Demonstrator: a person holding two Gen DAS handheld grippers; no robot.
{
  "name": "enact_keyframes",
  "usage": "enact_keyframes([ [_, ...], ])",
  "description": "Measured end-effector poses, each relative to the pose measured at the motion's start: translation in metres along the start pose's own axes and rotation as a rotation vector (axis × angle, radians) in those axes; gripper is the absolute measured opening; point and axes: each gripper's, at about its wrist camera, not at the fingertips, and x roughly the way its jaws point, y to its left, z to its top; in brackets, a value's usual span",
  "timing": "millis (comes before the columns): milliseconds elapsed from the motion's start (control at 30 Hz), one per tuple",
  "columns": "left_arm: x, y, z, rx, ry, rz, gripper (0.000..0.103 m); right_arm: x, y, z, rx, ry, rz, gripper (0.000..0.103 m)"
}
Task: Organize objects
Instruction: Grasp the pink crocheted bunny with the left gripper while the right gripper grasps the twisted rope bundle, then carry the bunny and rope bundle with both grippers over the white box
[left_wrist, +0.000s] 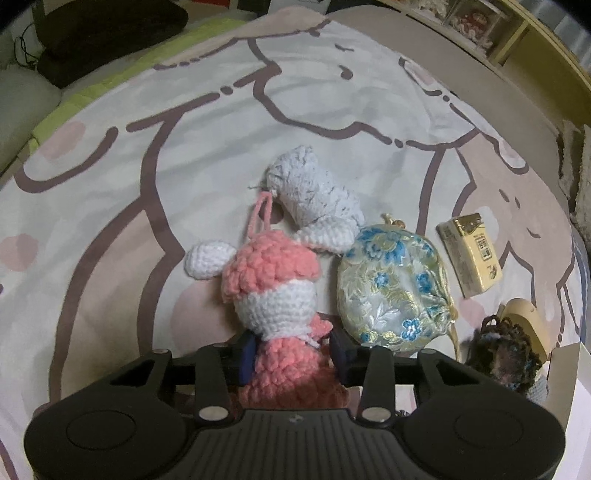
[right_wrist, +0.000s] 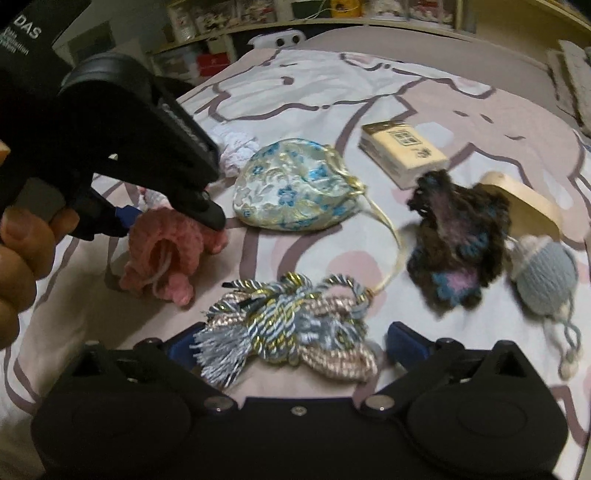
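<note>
Left gripper (left_wrist: 293, 354) pinching pink-and-white crocheted doll (left_wrist: 275, 295) mid-bedspread, beside blue floral brocade pouch (left_wrist: 391, 288). Right gripper (right_wrist: 288, 341) spread wide around braided cord tassel bundle (right_wrist: 291, 325), not squeezing. Pickup step; next: lift doll clear, close on tassel.

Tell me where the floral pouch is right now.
The floral pouch lies on the bedspread, right of the pink doll in the left gripper and left of the yellow packet.
</note>
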Motion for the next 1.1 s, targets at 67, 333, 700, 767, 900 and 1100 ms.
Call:
enact_keyframes([
  [67, 0.003, 0.002, 0.001, 0.003, 0.003, -0.002, 0.045, 0.004, -0.001, 0.000, 0.006, 0.008, -0.001, 0.098],
  [333, -0.010, 0.002, -0.001, 0.016, -0.032, -0.005, 0.042, -0.010, -0.008, -0.001, -0.026, -0.009, 0.026, 0.081],
  [700, -0.066, 0.008, -0.017, 0.062, -0.167, -0.050, 0.041, -0.064, -0.023, 0.013, 0.014, -0.098, -0.024, 0.069],
  [767, -0.074, 0.009, -0.019, 0.067, -0.182, -0.066, 0.041, -0.077, -0.027, 0.017, 0.025, -0.119, -0.030, 0.069],
  [900, -0.087, 0.008, -0.021, 0.077, -0.203, -0.093, 0.042, -0.099, -0.035, 0.023, 0.037, -0.152, -0.042, 0.069],
  [1100, -0.108, -0.003, -0.031, 0.157, -0.274, -0.080, 0.042, -0.127, -0.049, 0.027, 0.061, -0.193, -0.059, 0.069],
])
